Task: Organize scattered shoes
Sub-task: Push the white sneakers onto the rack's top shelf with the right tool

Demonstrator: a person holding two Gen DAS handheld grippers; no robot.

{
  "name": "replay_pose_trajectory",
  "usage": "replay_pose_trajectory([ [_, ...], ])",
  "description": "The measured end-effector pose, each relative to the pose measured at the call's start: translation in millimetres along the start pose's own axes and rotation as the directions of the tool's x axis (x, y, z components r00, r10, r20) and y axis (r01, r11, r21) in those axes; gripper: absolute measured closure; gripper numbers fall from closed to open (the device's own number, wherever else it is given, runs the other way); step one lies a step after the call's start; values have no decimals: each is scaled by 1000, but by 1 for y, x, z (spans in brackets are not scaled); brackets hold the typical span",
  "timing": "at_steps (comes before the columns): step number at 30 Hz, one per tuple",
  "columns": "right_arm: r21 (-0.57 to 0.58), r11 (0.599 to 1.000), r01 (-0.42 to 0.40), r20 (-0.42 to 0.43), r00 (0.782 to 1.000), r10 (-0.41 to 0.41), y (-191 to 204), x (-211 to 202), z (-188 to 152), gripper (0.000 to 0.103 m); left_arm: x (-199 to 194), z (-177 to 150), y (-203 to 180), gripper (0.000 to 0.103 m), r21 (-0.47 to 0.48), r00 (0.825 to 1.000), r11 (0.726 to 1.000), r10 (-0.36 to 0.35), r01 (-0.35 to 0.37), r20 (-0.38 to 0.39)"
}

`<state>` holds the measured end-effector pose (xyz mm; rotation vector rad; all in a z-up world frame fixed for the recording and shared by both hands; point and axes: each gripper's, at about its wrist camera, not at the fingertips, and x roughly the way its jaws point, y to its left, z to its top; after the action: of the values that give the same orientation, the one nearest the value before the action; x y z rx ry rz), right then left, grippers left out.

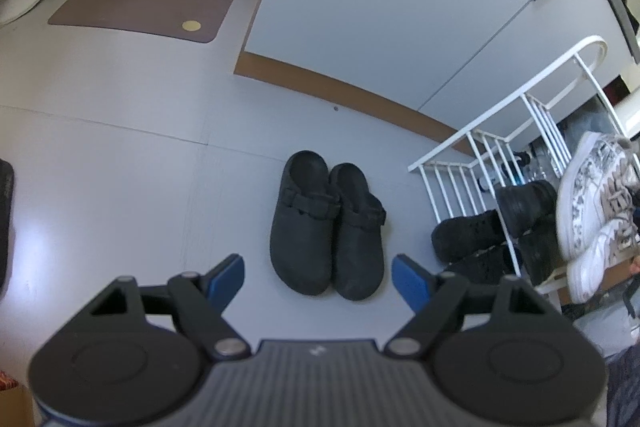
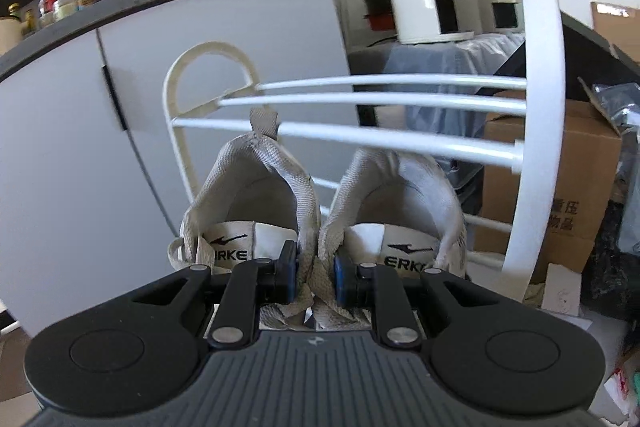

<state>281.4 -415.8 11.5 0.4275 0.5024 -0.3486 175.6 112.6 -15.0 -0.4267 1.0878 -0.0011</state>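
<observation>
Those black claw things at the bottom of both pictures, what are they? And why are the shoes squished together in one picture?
They are tools, not a robot. A person holds one hand-held gripper in each hand, and a small camera on each looks forward along its two fingers. So every picture shows its own claws at the bottom.

The left hand-held gripper is open and holds nothing. Ahead of it a pair of black strapped clogs sits side by side on the pale grey floor.

The right hand-held gripper is shut on the pair of white lace-up sneakers, pinching their inner sides together so both lift at once. They are right in front of the white metal-bar shoe rack, which already holds dark shoes.
</observation>
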Motion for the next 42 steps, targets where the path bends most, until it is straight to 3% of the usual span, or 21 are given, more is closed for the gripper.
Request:
replay_pose_trajectory([
  [4, -27, 999, 31, 11, 999, -31, 11, 8, -4, 83, 3, 2, 4, 20, -5, 1000, 1000, 11, -11, -6],
  [13, 82, 993, 86, 32, 996, -89, 11, 49, 10, 83, 24, 9, 3, 20, -25, 999, 999, 26, -27, -37],
  [23, 141, 969, 204, 103, 970, -219, 8, 90, 34, 83, 44, 9, -8, 20, 2, 997, 1000, 11, -11, -78],
  [29, 173, 936, 306, 124, 936, -329, -3, 108, 33, 83, 49, 7, -7, 20, 9, 996, 1000, 17, -17, -91],
  [33, 205, 898, 388, 137, 898, -419, -10, 112, 35, 82, 50, 7, -6, 20, 8, 996, 1000, 21, -20, -89],
  [36, 191, 877, 441, 130, 874, -468, -7, 116, 39, 71, 52, 5, -6, 20, 11, 995, 1000, 26, -25, -95],
  [38, 148, 882, 447, 156, 871, -467, 0, 114, 39, 58, 52, 5, -6, 20, 9, 995, 1000, 29, -28, -91],
  [42, 91, 913, 397, 224, 886, -407, 7, 103, 31, 38, 47, 6, -7, 20, 3, 998, 1000, 28, -28, -64],
])
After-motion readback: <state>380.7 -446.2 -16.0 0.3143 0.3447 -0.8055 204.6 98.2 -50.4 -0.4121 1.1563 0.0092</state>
